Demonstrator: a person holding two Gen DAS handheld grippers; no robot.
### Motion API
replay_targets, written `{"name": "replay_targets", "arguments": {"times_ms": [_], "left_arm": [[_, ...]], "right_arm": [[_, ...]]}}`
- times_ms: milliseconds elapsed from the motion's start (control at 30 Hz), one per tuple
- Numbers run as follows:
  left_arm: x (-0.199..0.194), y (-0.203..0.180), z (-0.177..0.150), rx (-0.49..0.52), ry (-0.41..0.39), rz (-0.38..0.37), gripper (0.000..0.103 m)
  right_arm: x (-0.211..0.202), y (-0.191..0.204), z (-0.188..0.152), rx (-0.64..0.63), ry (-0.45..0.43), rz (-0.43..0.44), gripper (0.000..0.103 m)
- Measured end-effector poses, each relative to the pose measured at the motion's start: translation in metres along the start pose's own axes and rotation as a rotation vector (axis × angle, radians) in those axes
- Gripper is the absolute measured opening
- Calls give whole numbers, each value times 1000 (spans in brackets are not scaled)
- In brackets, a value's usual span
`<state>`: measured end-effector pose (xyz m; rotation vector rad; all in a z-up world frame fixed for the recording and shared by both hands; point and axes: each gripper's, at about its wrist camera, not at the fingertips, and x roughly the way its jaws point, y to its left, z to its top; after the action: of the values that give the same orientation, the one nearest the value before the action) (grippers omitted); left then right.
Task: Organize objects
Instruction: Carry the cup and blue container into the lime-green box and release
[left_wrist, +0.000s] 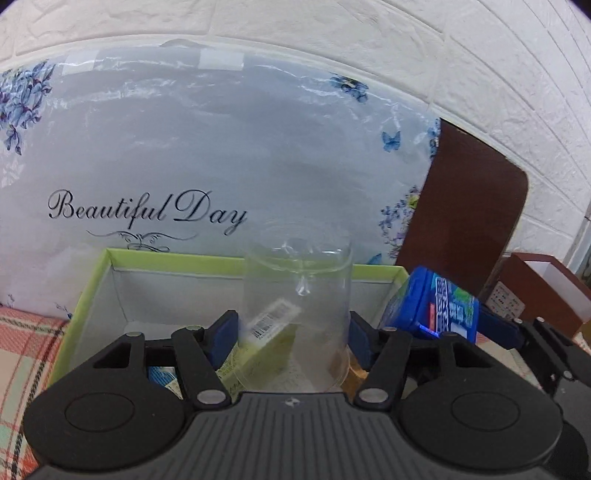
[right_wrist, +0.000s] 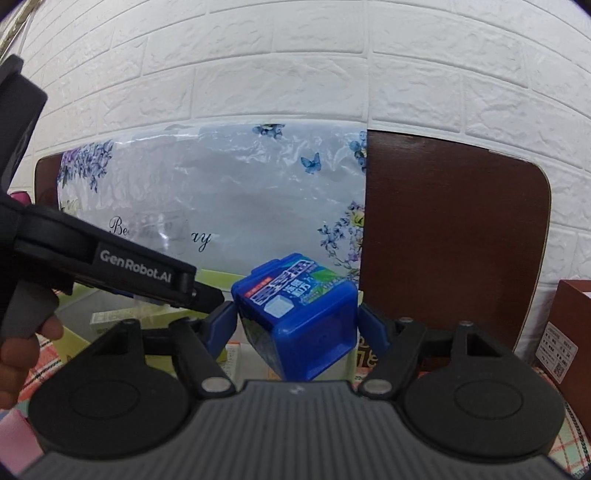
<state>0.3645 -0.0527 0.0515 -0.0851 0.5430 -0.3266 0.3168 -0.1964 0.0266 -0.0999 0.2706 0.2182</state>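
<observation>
The left gripper (left_wrist: 293, 334) has a clear glass (left_wrist: 297, 310) upright between its fingers, over the green box (left_wrist: 92, 288). The right gripper (right_wrist: 297, 326) has a tilted blue container (right_wrist: 299, 314) between its fingers, beside the box. Whether the pads press, I cannot tell.

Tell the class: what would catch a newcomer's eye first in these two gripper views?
Most striking is the blue container, tilted between the fingers of the right gripper over the green-rimmed box's right end. Next, the clear glass cup stands between the left gripper's fingers, above that box. Behind both leans a plastic-wrapped floral package lettered "Beautiful Day", against the white brick wall.
</observation>
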Motion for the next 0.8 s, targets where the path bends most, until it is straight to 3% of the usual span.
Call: {"name": "replay_targets", "arguments": {"times_ms": [67,133,267,400,800], "left_arm": [[10,5,-2,11,23,100,87],[17,12,-6,-1,53,135,88],[10,26,-8,-75,54,100,88],[-8,18,-7,-30,23,100,88],[-96,-8,-34,-15,-18,89,88]], "right_arm": [[5,6,-2,-44,24,7,98],[-2,11,-4,-84,2,0,98],[-22,12,-3,-113,-52,-30,103],[-42,11,5,-100,-60,-29,103],[-122,15,-1,14,9,-8,103]]}}
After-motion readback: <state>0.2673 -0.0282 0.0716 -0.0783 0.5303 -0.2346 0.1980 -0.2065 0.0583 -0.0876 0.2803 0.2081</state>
